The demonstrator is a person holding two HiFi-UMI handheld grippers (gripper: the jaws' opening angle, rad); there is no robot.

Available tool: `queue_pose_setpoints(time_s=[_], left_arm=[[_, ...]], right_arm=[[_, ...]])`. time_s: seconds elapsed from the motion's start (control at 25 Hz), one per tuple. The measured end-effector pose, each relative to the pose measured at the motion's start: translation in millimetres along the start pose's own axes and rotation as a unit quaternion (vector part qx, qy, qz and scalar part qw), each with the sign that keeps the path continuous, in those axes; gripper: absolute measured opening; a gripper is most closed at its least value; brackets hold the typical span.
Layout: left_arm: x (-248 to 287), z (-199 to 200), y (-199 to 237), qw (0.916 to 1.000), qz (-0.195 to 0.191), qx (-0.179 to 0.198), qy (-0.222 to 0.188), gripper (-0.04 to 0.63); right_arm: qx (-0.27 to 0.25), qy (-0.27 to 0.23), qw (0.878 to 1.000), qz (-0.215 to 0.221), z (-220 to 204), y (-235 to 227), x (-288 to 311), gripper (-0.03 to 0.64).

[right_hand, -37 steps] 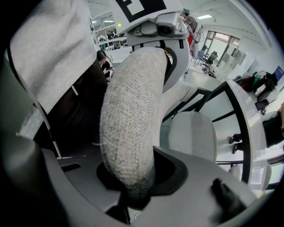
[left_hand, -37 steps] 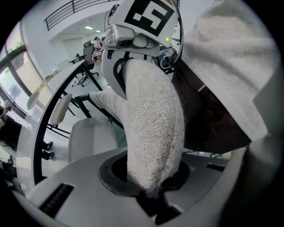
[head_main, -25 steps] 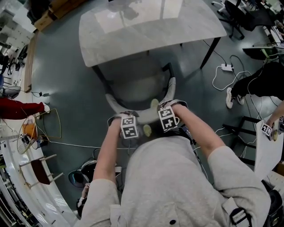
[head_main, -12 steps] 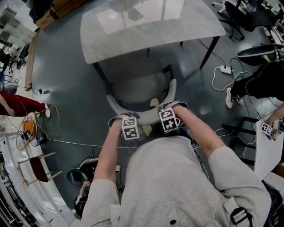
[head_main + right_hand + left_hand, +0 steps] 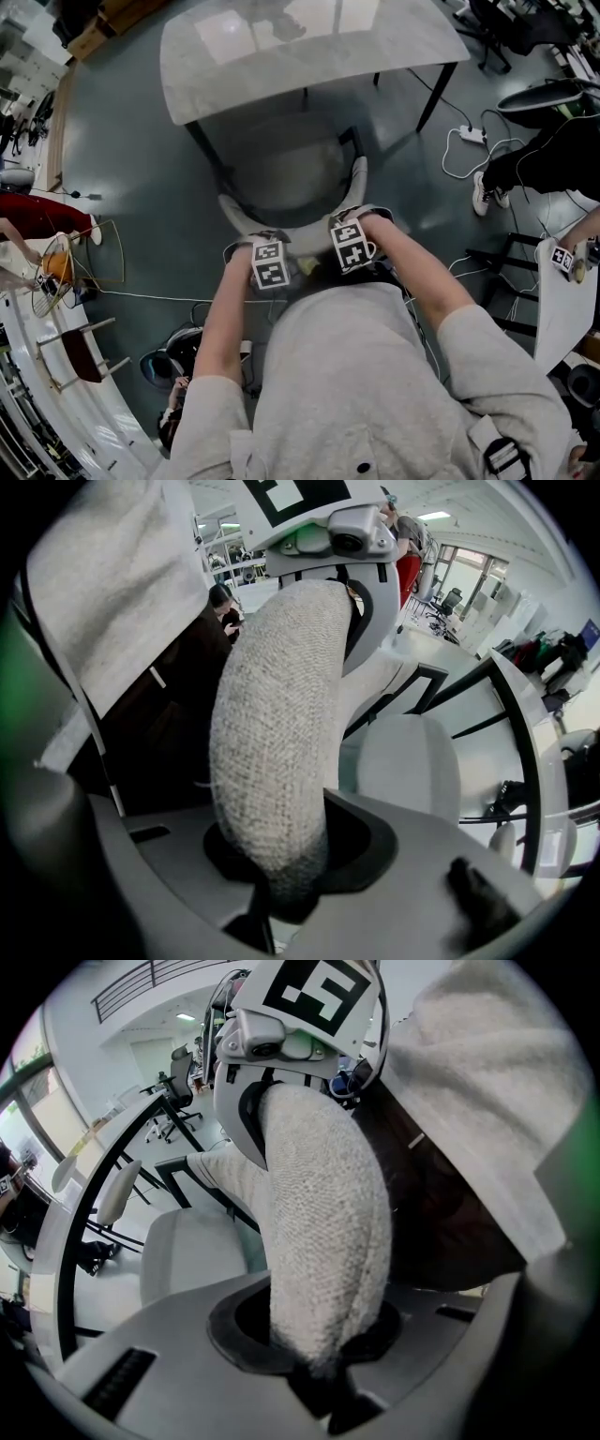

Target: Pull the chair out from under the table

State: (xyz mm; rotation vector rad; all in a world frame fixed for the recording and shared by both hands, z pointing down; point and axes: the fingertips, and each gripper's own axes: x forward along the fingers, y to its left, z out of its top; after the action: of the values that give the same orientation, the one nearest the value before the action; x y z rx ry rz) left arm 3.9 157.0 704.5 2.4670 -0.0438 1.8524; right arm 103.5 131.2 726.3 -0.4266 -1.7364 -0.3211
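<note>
1. The pale grey upholstered chair with a curved, nubbly-fabric backrest and dark legs stands on the dark grey floor, directly in front of the person. Its seat faces the desk.
2. The white glossy rectangular desk on dark legs lies just beyond the chair. The front of the seat reaches the desk's near edge. Whether any of the seat lies beneath the top cannot be told.
3. The left gripper points steeply down, with its marker cube facing up. Its jaws are clamped on the left part of the backrest. The left gripper view shows the fabric rail wedged between them, with both jaws pressed against it.
4. The right gripper also points steeply down with its cube up. Its jaws are closed on the right part of the same backrest, and the right gripper view shows the rail filling the gap between them.
5. The two grippers sit near each other, side by side, with the middle of the backrest between them.
6. The left hand and the right hand each hold their gripper from above. Both bare forearms reach forward from pushed-up grey sleeves and converge slightly towards the chair.
7. A white power strip with cables lies on the floor to the right of the desk, well apart from the chair.
</note>
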Motion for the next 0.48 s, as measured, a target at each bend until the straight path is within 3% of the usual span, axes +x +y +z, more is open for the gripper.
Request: queue_pose_setpoints(time_s=[0.48], left_arm=[[5, 13, -18, 0.9999, 0.0, -0.012, 0.002, 0.089]], right_arm=[[-0.01, -0.003, 1.0, 0.006, -6, 21, 0, 0.087]])
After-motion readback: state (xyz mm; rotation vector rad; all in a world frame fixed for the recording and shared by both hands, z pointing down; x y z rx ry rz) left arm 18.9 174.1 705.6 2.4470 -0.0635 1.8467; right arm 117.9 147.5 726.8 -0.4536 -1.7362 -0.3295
